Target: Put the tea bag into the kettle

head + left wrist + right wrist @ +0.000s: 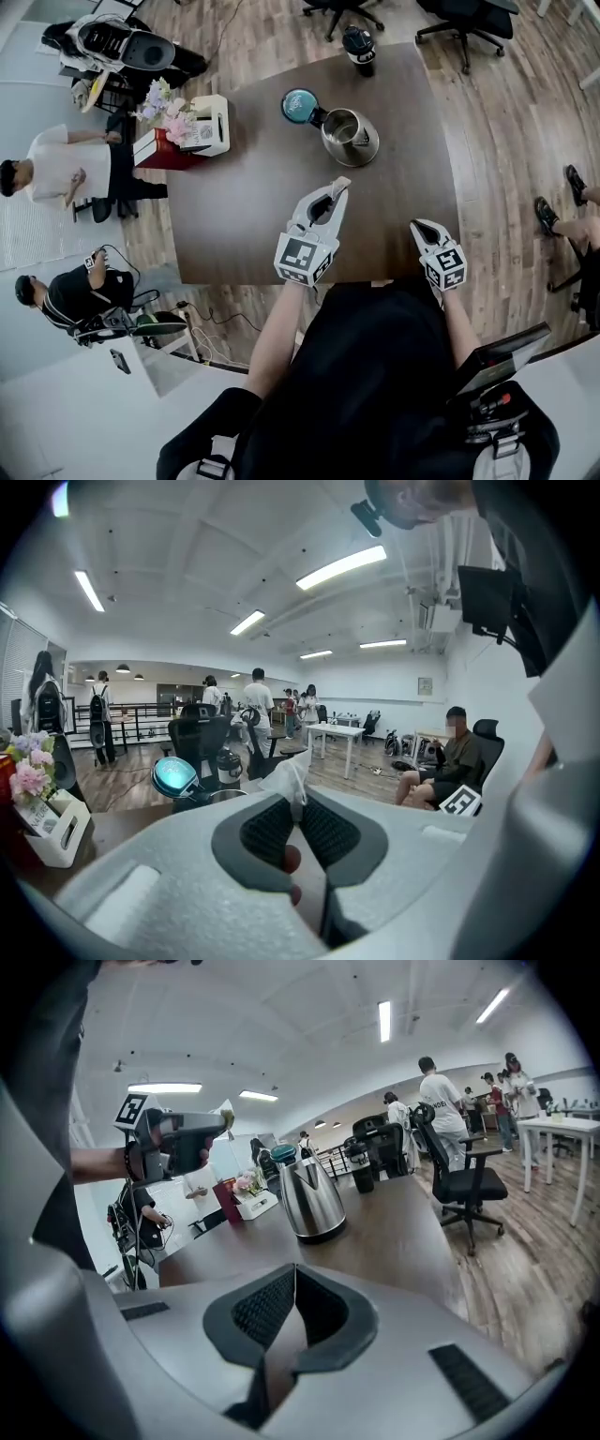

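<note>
Left tool [298, 819] pinches the tea bag [284, 772]; right tool [293, 1283] closed, empty; kettle [364, 148] open.

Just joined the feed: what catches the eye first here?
The left gripper, over the brown table, is shut on a white tea bag. Just beyond it stands the steel kettle, lid flipped open. The right gripper is shut and empty near the table's front edge.

white tea bag [290, 772] pinched in left gripper [298, 803]; steel kettle [351, 138] upright, lid [300, 105] open
</note>
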{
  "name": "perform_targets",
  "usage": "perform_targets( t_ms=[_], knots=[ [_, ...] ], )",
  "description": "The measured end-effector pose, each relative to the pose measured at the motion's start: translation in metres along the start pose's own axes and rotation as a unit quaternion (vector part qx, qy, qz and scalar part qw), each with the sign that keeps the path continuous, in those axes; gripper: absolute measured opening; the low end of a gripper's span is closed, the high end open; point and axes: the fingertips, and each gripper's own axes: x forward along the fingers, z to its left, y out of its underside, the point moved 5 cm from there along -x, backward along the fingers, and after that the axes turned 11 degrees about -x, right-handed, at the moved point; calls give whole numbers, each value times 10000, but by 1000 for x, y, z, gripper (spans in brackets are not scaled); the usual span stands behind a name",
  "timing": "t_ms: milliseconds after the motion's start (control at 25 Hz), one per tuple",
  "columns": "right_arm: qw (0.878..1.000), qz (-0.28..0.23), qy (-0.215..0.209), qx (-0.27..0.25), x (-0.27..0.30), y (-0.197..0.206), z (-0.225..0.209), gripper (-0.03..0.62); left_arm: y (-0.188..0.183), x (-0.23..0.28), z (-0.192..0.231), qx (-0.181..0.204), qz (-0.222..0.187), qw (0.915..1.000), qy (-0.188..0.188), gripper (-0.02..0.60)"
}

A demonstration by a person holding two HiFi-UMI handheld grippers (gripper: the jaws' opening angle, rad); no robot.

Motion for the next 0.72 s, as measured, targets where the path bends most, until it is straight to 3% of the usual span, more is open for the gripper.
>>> perform_targets(
  t_ms=[480, 720],
  knots=[
    [9970, 767, 108, 67, -2, 58, -13, 8, -20, 28, 43, 29, 357, 9989, -292, 23],
    [9961, 845, 194, 178, 5, 69, -23, 8, -27, 54, 64, -81, 649, 9972, -357, 23]
  ],
)
